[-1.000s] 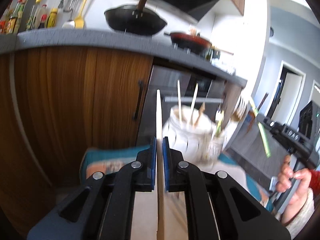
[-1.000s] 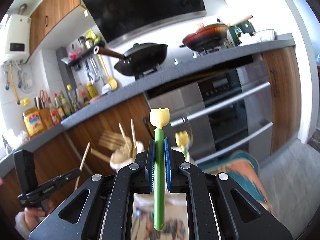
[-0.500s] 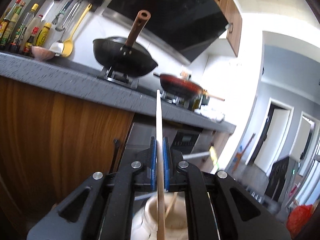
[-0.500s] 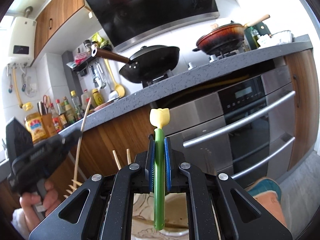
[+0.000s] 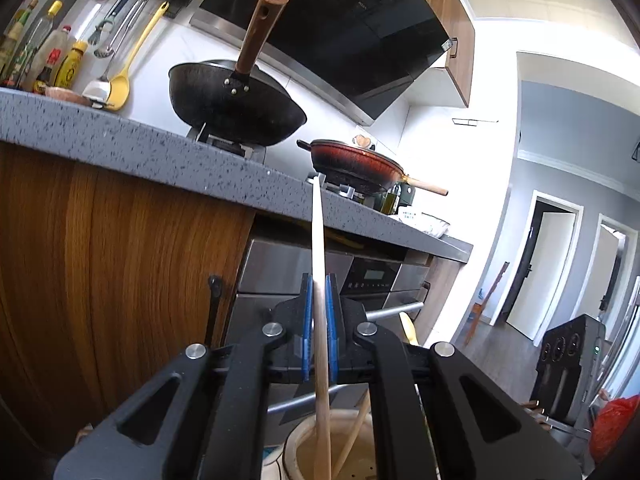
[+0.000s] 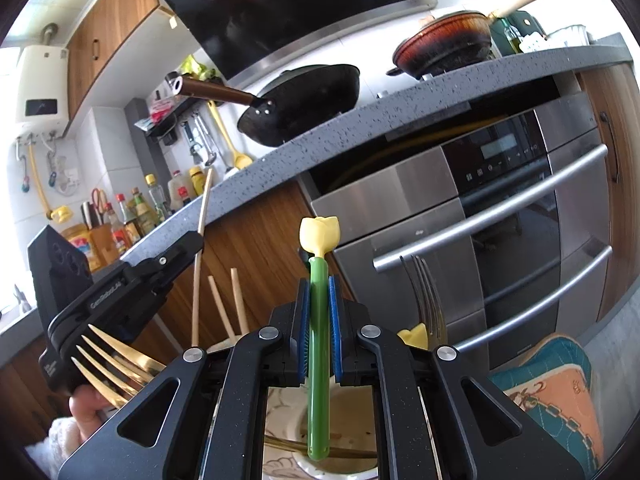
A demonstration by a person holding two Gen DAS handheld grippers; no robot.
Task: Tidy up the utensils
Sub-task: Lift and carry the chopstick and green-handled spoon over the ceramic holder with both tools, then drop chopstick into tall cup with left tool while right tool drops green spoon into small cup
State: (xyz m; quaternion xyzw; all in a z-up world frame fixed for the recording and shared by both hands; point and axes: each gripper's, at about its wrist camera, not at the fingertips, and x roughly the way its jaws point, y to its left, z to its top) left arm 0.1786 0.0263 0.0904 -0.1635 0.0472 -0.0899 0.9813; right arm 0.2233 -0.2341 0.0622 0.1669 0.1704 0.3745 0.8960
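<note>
Fingers of left gripper pinch chopstick; right gripper clamps green utensil.

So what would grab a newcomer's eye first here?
Probably the green-handled utensil with a yellow tulip top, clamped upright in the right gripper above a cream holder. Next, the pale wooden chopstick pinched in the left gripper, with the black wok on the counter behind.

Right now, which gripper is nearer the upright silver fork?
Right. The right gripper, shut on the green-handled utensil, has the silver fork just beyond its right finger. The left gripper, holding a wooden chopstick, sits across on the other side.
</note>
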